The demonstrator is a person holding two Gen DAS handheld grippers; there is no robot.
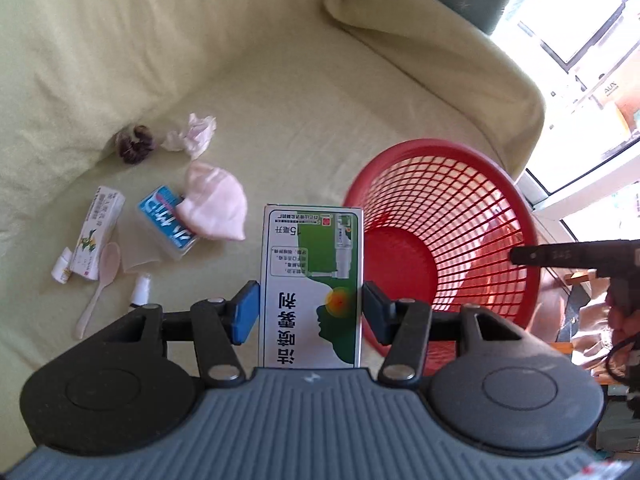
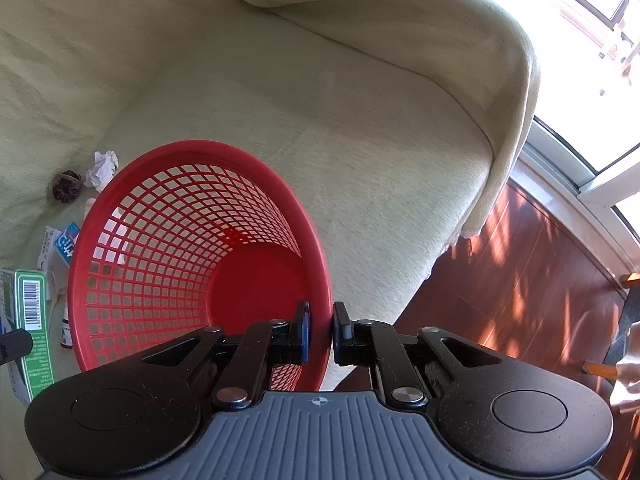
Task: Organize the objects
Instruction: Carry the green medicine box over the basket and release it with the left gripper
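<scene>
Left wrist view is showing the left claw (image 1: 310, 312) pinching a green and white medicine box (image 1: 311, 284) between its blue pads, one pad pressing on each long side. The box's near end is disappearing behind the claw's grey body, and its print is reading upside down. Just beside the box on the right, a red mesh basket (image 1: 516, 216) is tilting with its mouth towards the camera; its lower rim is hiding behind the claw's linkage. At the right edge, the right claw (image 1: 520, 255) is reaching the basket's rim, mostly cut off by the frame.

Right wrist view is showing the right claw (image 2: 321, 330) pressing together on the rim of the red mesh basket (image 2: 324, 272), one pad inside and one outside. The medicine box (image 2: 34, 320) is appearing at the far left, partly cropped.

Lying on the pale green sofa (image 1: 280, 120) are a crumpled tissue (image 1: 192, 136), a dark round thing (image 1: 134, 144) too blurred to name, a pink cloth (image 1: 214, 204) overlapping a blue packet (image 1: 168, 228), a white carton (image 1: 98, 232), a small white bottle (image 1: 62, 266), a pale spoon (image 1: 100, 280) and a spray bottle (image 1: 142, 288) whose base is hiding behind the claw.
</scene>
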